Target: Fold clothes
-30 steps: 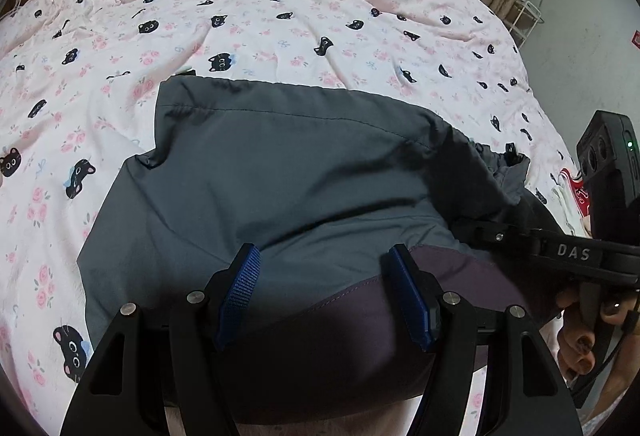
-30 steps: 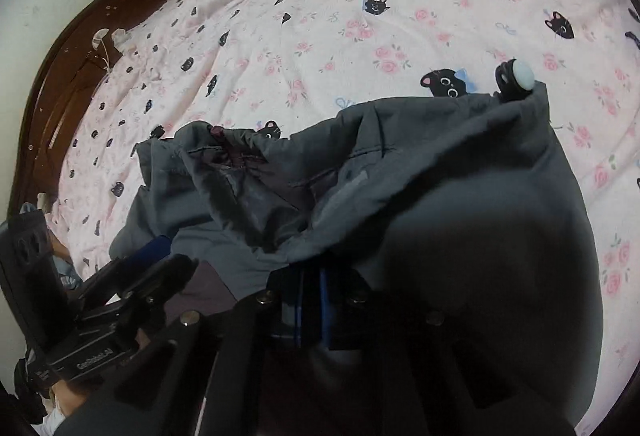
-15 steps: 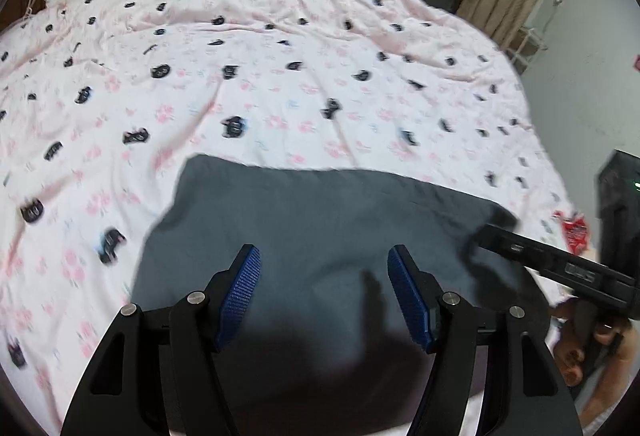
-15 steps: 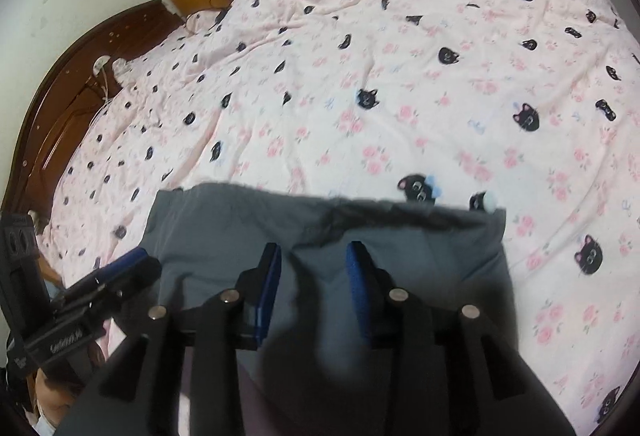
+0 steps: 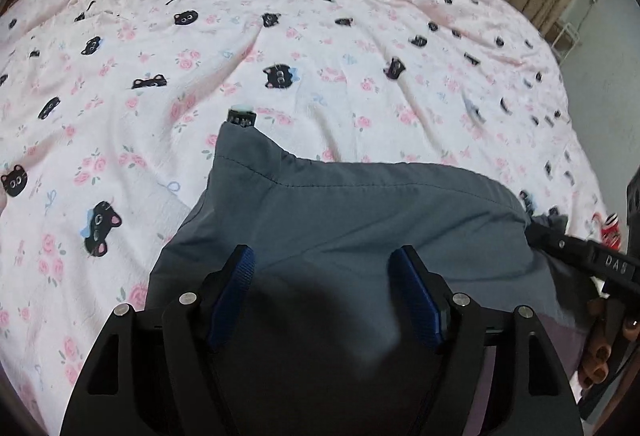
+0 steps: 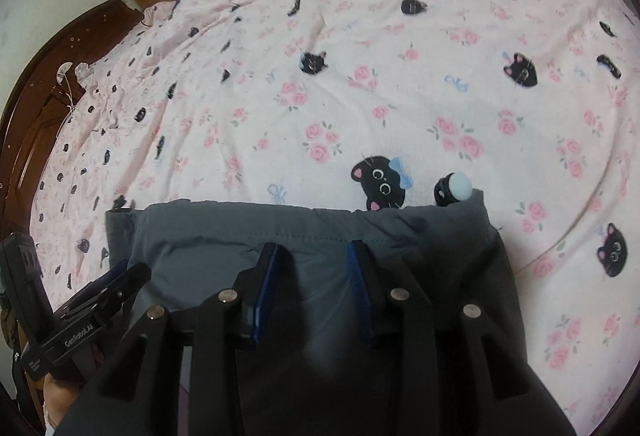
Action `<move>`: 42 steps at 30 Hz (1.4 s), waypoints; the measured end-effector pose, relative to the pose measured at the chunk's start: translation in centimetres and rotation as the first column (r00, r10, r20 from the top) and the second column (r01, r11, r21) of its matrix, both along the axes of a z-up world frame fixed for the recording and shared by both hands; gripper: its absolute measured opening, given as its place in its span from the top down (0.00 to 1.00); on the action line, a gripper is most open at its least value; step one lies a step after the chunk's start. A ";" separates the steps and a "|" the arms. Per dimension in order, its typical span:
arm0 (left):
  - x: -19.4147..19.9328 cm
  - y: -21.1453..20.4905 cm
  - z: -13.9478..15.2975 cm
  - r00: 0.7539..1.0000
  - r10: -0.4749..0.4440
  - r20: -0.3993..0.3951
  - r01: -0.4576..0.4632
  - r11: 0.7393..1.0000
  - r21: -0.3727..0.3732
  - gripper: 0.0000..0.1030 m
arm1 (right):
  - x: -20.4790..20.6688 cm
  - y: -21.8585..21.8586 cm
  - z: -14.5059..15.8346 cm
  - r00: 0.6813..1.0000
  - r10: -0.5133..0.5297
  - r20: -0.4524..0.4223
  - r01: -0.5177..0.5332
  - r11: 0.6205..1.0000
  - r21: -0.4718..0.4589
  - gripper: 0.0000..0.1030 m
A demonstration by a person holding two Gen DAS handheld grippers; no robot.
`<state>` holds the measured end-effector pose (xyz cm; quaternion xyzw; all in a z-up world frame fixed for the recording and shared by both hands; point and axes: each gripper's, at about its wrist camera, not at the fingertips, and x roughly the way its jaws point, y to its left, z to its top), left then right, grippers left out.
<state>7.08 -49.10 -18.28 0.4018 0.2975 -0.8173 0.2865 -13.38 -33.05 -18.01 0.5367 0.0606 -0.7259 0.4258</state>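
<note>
Your left gripper (image 5: 324,296) hovers over the grey garment (image 5: 360,204), blue-padded jaws spread wide, gripping nothing. The garment lies flat on the pink cat-print bedsheet (image 5: 280,36), a cord stopper (image 6: 454,188) at its far right corner. Your right gripper (image 6: 312,288) hangs above it, jaws narrowly apart, also empty.
</note>
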 end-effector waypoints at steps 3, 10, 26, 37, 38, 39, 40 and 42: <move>1.7 0.5 1.8 0.998 0.016 -0.064 -0.017 1.000 -0.021 0.34 | 0.9 1.2 1.8 0.999 0.001 -0.045 -0.003 1.000 -0.030 0.65; 5.2 4.0 4.5 0.989 -0.021 -0.145 0.007 0.996 -0.092 0.34 | 6.9 5.2 5.0 0.981 0.066 -0.181 -0.086 0.991 -0.103 0.59; 4.7 5.7 -0.2 0.998 -0.052 -0.039 0.047 0.991 -0.127 0.33 | 11.2 6.0 -0.1 0.960 0.096 -0.263 -0.105 0.994 -0.020 0.52; 8.6 6.9 1.9 0.994 -0.036 -0.105 0.019 0.987 -0.160 0.33 | 12.3 9.0 3.1 0.953 0.064 -0.296 -0.086 0.994 -0.063 0.50; 8.6 7.0 1.5 0.995 -0.040 -0.094 0.024 0.986 -0.163 0.33 | 12.5 9.1 2.9 0.952 0.068 -0.298 -0.089 0.995 -0.055 0.49; 8.5 7.1 1.2 0.996 -0.044 -0.083 0.030 0.986 -0.166 0.33 | 12.7 9.1 2.7 0.951 0.073 -0.300 -0.091 0.995 -0.047 0.49; 8.5 7.1 0.8 0.996 -0.047 -0.073 0.035 0.985 -0.169 0.31 | 12.9 8.9 1.9 0.951 0.086 -0.297 -0.097 0.995 -0.023 0.49; 8.4 7.0 -0.7 0.997 -0.047 -0.065 0.036 0.987 -0.158 0.21 | 12.8 8.5 0.5 0.956 0.095 -0.278 -0.099 0.995 0.001 0.48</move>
